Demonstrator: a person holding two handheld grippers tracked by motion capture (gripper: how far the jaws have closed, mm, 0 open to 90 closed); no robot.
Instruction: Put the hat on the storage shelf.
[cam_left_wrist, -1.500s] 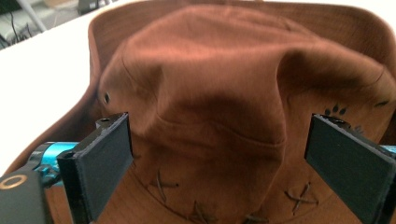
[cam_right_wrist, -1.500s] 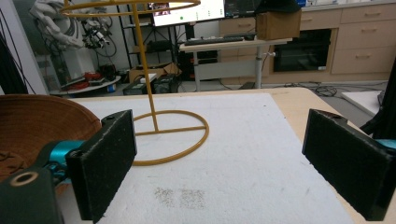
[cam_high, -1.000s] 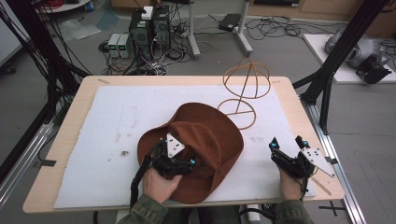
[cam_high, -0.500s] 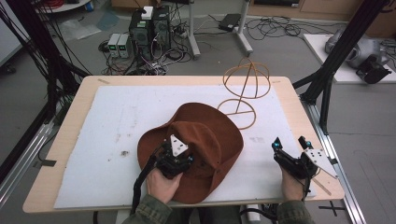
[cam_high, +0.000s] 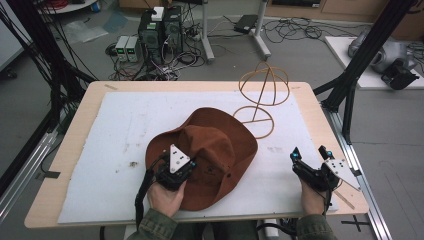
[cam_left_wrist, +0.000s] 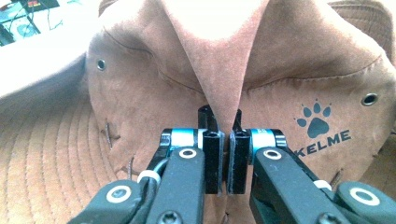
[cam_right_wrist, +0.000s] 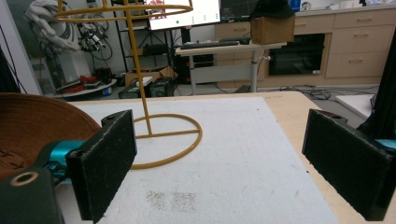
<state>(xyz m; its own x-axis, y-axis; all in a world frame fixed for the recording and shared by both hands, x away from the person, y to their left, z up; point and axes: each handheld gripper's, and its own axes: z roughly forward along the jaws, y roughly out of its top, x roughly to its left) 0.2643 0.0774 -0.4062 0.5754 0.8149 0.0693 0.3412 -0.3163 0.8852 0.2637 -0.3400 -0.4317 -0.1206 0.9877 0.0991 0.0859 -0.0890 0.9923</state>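
A white mat (cam_high: 100, 135) covers the table. The brown hat (cam_high: 220, 145) lies near its front edge. The left gripper (cam_left_wrist: 223, 140), jaws just closed, pinches the hat's crown fold. The right gripper (cam_high: 309, 154) rests wide, empty, at the mat's front right corner beside the wire stand (cam_high: 260, 100).

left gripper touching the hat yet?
Touching. Left gripper view: the left gripper, jaws just closed, pinches a fold of the brown hat crown between its pads.

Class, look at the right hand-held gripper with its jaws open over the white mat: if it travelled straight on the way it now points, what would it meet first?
Probably the base ring of the yellow wire hat stand, slightly left of the right hand-held gripper; depth is hard to judge, so it might slide past over the white mat.
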